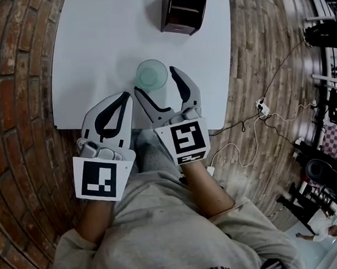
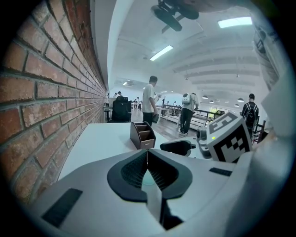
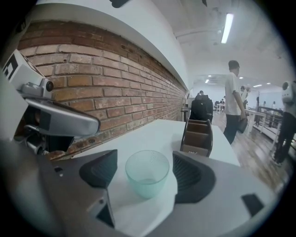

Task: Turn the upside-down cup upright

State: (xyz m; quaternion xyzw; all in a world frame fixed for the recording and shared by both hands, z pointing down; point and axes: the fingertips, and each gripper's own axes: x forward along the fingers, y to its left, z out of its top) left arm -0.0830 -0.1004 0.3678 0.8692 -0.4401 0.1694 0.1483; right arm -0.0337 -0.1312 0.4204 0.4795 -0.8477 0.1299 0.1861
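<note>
A pale green translucent cup (image 1: 151, 74) stands mouth up on the white table (image 1: 93, 50), near its front edge. My right gripper (image 1: 156, 81) is open, its two jaws flanking the cup. In the right gripper view the cup (image 3: 147, 173) sits between the dark pads (image 3: 192, 176) with a gap on each side, so nothing grips it. My left gripper (image 1: 128, 95) is shut and empty, lying just left of the right one at the table's front edge. In the left gripper view its jaws (image 2: 147, 157) meet in a line, and the cup is mostly hidden behind them.
A dark brown wooden desk organizer (image 1: 184, 8) stands at the table's far end, also seen as the organizer (image 3: 196, 136) beyond the cup. A brick wall (image 1: 11, 113) runs along the table's left side. Cables and a power strip (image 1: 262, 105) lie on the wooden floor to the right.
</note>
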